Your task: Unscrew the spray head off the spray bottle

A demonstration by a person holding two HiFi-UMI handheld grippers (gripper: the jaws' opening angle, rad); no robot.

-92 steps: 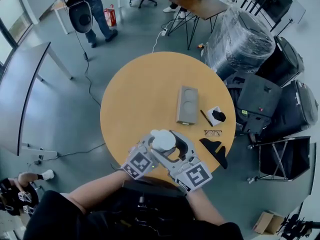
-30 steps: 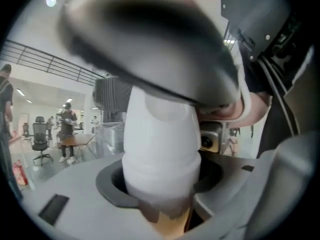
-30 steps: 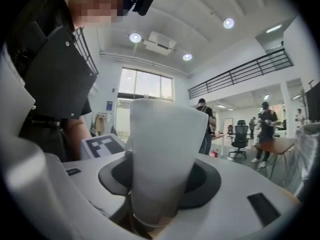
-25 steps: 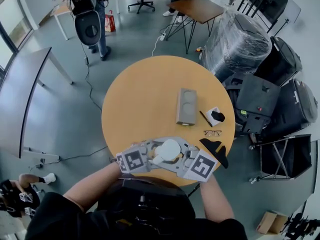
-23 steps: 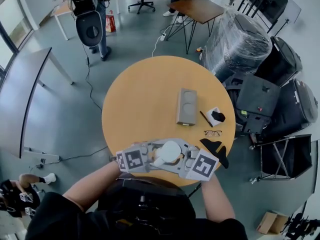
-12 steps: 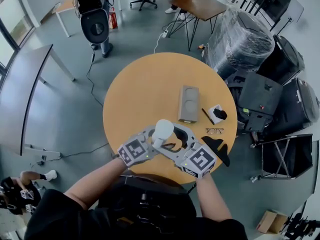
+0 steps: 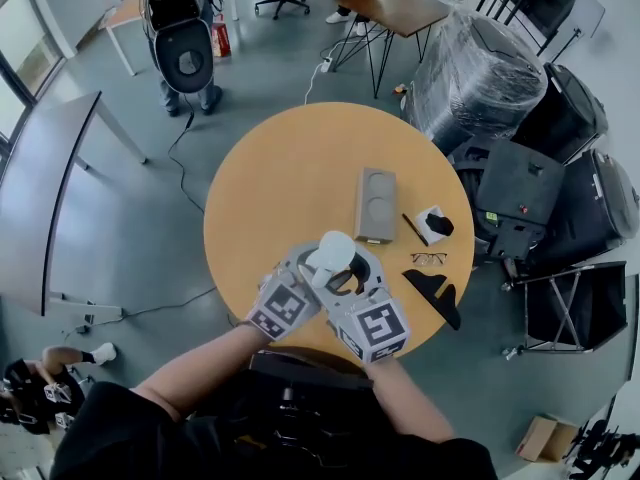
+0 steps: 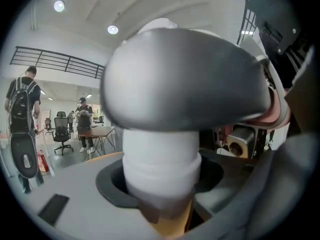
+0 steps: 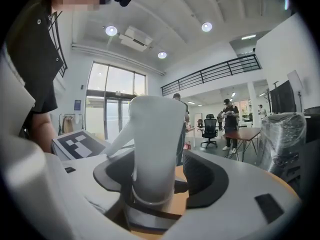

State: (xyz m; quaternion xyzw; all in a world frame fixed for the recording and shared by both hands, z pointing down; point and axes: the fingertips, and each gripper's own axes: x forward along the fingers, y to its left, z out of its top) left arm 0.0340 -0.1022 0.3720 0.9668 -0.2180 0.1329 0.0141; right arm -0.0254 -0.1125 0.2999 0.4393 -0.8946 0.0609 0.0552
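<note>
1. Nearest the person, both grippers have swung round over the last second. They faced each other almost in 1 line; now both angle forward over the near edge of the round wooden table (image 7: pixel 290 168).
2. The left gripper (image 7: pixel 308 266) has not let go. Its dark cupped pads (image 8: pixel 107 184) are clamped on the white neck of the spray bottle (image 7: pixel 332 251), under its broad domed top.
3. The right gripper (image 7: pixel 350 280) has just sprung wide, then begun narrowing a little. The bottle's tall white upper part, which I take for the spray head (image 9: pixel 156 134), stands between its jaws, and they stand clear of it.
4. The bottle, tilted a second ago, now stands upright between the 2 grippers, above the table's near edge.
5. My reading: 1 twist is done and the right gripper is resetting for another bite. The head is still on.
6. Farther off, the grey block with 2 round recesses (image 7: pixel 376 205) and the glasses (image 7: pixel 428 259) lie where they were.
</note>
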